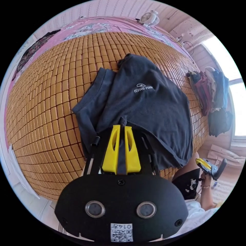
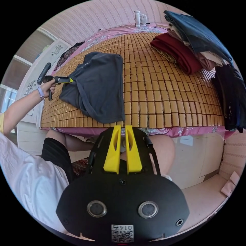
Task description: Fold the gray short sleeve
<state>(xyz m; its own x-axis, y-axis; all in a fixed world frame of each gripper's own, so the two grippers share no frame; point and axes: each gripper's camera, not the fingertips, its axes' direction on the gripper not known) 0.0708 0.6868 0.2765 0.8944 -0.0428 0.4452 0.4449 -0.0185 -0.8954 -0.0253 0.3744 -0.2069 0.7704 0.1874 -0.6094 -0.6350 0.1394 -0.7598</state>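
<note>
Gray cotton is pinched between the yellow jaws of my left gripper, which are closed on a bunched bit of the gray short sleeve shirt at its near edge. The shirt lies on the bamboo mat covering the bed, partly folded already: one side is turned over the body so the chest print faces up, and a sleeve and side panel spread out to the left of my jaws. From the left gripper the shirt runs away from me toward the far side of the bed, its long axis roughly in line with the jaws. In the right gripper view the same shirt sits left of centre on the mat, with my left hand holding the left gripper at its left edge. My right gripper hangs off the near edge of the bed, well apart from the cloth, jaws nearly together and holding nothing. To the right, a pile of folded clothes rests on the mat. I judge the left gripper must lead the next fold, since it alone has the fabric; the right would have to reach forward and left to help.
</note>
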